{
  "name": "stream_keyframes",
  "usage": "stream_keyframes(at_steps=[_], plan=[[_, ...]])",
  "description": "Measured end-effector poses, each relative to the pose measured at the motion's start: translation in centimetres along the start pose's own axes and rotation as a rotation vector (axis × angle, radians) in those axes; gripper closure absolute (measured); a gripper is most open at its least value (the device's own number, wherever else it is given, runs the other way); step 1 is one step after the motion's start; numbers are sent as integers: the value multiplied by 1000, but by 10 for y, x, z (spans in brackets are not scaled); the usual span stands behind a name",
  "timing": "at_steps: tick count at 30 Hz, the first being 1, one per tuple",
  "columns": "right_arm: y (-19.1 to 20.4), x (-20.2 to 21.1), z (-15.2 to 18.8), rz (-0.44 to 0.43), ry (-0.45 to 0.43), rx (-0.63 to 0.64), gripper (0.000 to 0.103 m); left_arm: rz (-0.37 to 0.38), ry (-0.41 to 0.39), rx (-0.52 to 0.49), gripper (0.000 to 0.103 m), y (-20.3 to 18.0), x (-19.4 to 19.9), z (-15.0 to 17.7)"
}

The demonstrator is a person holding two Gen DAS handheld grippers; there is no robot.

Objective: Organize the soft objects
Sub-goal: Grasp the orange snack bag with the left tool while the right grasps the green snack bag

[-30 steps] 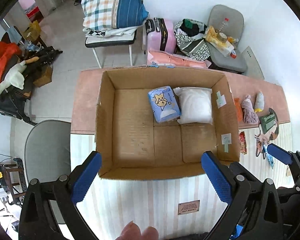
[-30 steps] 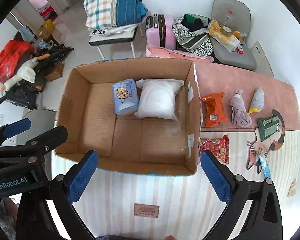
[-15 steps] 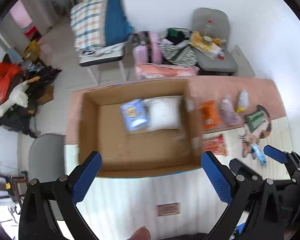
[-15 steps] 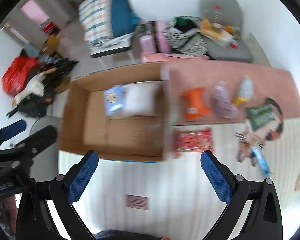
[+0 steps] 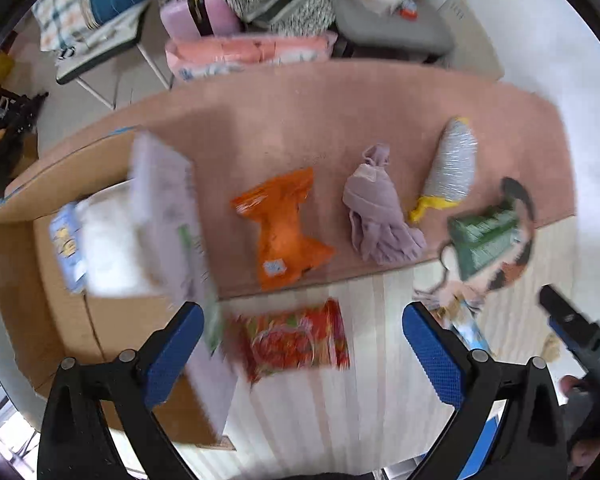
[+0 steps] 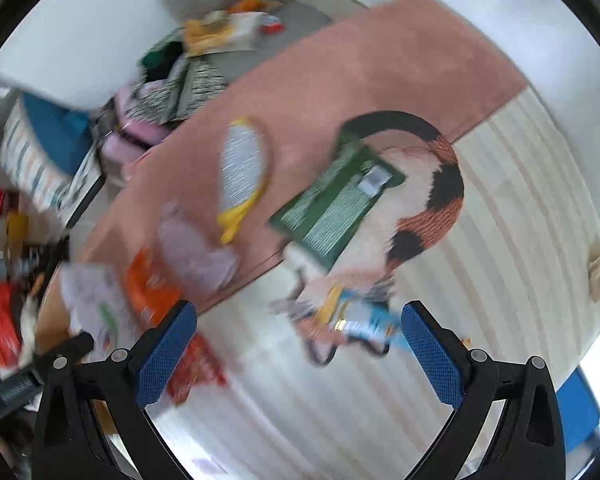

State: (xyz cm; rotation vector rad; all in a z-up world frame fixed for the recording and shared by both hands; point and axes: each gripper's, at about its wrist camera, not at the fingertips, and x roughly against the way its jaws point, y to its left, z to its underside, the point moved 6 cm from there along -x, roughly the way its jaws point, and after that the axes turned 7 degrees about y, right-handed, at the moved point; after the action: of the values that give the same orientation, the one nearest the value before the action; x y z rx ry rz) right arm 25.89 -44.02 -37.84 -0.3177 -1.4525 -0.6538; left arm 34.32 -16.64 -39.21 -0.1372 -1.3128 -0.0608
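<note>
My left gripper [image 5: 304, 344] is open and empty, just above a red patterned packet [image 5: 296, 344] on the striped cloth. Beyond lie an orange packet [image 5: 282, 224], a lilac cloth bundle [image 5: 376, 212], a silver-and-yellow pouch [image 5: 452, 166] and a green packet [image 5: 484, 236]. The cardboard box [image 5: 28, 272] at the left holds a blue tissue pack [image 5: 66, 248] and a white pillow [image 5: 108, 244]. My right gripper [image 6: 298, 342] is open and empty over a small blue-and-white packet [image 6: 364, 320]. The green packet [image 6: 336, 208] and silver pouch [image 6: 242, 166] lie further off.
A pink mat [image 5: 340, 120] covers the table's far half. A cat-shaped mat [image 6: 428, 200] lies under the green packet. Chairs, a pink suitcase [image 5: 196, 12] and bags stand beyond the table. The right gripper [image 5: 580, 340] shows at the left view's right edge.
Both grippers swung right, away from the box and over the loose items on the table. Both views are blurred by motion. Jaws stayed open.
</note>
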Motion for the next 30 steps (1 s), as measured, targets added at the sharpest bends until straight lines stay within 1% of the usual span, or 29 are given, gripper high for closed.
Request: stream_keyframes(at_steps=[1,2,3,6,10,12,13,14,15,16,17,18,19,20,22,23,24,26,30], plan=[[-9,-10,-12,0,17,-27,0,-15,24,0,6,-3,-12,-10],[-14,-17,-21,-4,28,-44,0,-32,45,4,7,-3,-22,-18],[-20,-26,-30,-8,43,-63,0,-39,72,11,7,-5,-34,-27],[-31,-55,-52,-8,92,-110,0,-52,120,40,7,-2,-59,-45],[-32,-89,-66,-16,159,-155,2,-39,196,85,7,4,-86,-59],[-32,-101,-69,-16,179,-170,7,-36,221,103,7,7,-96,-62],[-32,-106,-70,-12,186,-178,8,-38,231,111,12,9,-101,-62],[-32,-112,-72,-4,191,-188,11,-38,240,121,23,10,-105,-63],[-33,-117,-74,0,197,-196,13,-30,251,129,30,11,-108,-63],[-34,-122,-75,4,205,-205,16,-33,257,133,43,12,-111,-62],[-34,-126,-75,8,213,-211,23,-33,256,136,49,13,-112,-62],[-32,-131,-76,8,219,-216,25,-17,242,145,53,13,-110,-62],[-31,-132,-77,18,216,-219,26,-23,227,143,67,13,-108,-62],[-29,-131,-78,31,203,-213,33,-29,212,133,71,12,-105,-62],[-25,-129,-81,68,184,-188,45,-43,189,115,73,11,-101,-58],[-22,-128,-81,80,173,-171,56,-50,174,108,73,11,-98,-55],[-20,-126,-79,88,164,-148,61,-53,158,102,74,11,-94,-52],[-15,-121,-75,106,157,-102,65,-56,132,89,74,11,-87,-45],[-4,-98,-56,116,108,-7,66,-37,70,43,74,2,-62,-23]])
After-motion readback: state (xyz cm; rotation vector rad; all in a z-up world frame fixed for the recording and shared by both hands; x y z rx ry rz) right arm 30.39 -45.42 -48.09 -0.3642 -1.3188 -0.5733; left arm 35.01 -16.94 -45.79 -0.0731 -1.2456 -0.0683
